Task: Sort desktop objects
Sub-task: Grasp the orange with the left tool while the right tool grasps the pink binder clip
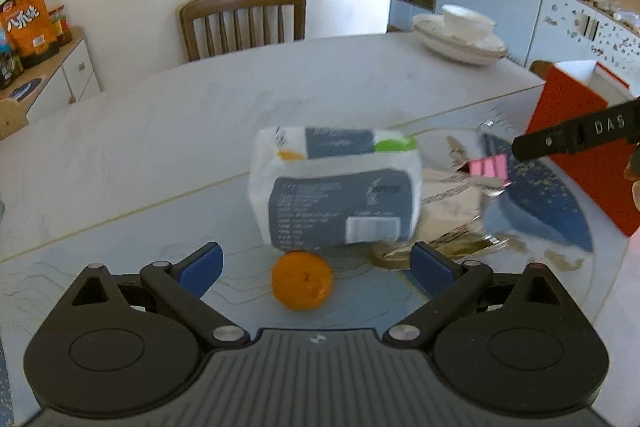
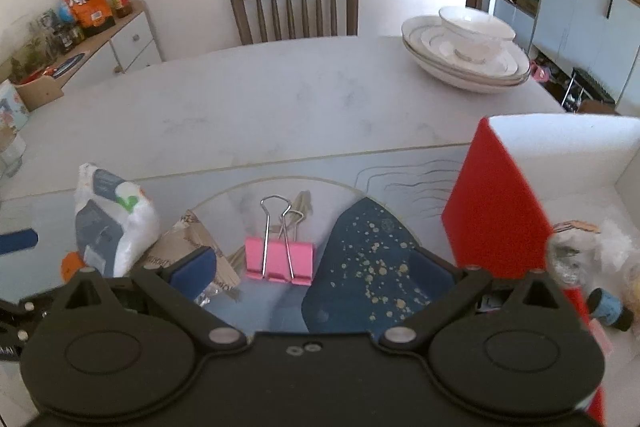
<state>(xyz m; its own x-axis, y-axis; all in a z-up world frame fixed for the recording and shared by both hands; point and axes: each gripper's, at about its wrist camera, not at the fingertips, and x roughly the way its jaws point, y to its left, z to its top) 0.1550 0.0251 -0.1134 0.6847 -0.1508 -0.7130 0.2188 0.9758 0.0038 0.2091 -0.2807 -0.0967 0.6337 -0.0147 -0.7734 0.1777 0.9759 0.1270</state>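
Observation:
In the left wrist view an orange [image 1: 302,281] lies on the glass mat between the blue pads of my left gripper [image 1: 316,269], which is open and not touching it. Just beyond it stands a white and grey tissue pack [image 1: 336,187], blurred. In the right wrist view a pink binder clip [image 2: 278,261] lies between the spread fingers of my right gripper [image 2: 312,273], open as well. The tissue pack [image 2: 112,223] and the orange [image 2: 70,265] sit to its left. A red box [image 2: 500,211] with a white inside stands at the right.
A dark blue speckled piece [image 2: 368,259] and a brown wrapper [image 2: 188,239] lie by the clip. The red box holds several small items [image 2: 580,255]. Stacked white dishes [image 2: 468,55] sit at the table's far right, a wooden chair [image 2: 294,7] behind.

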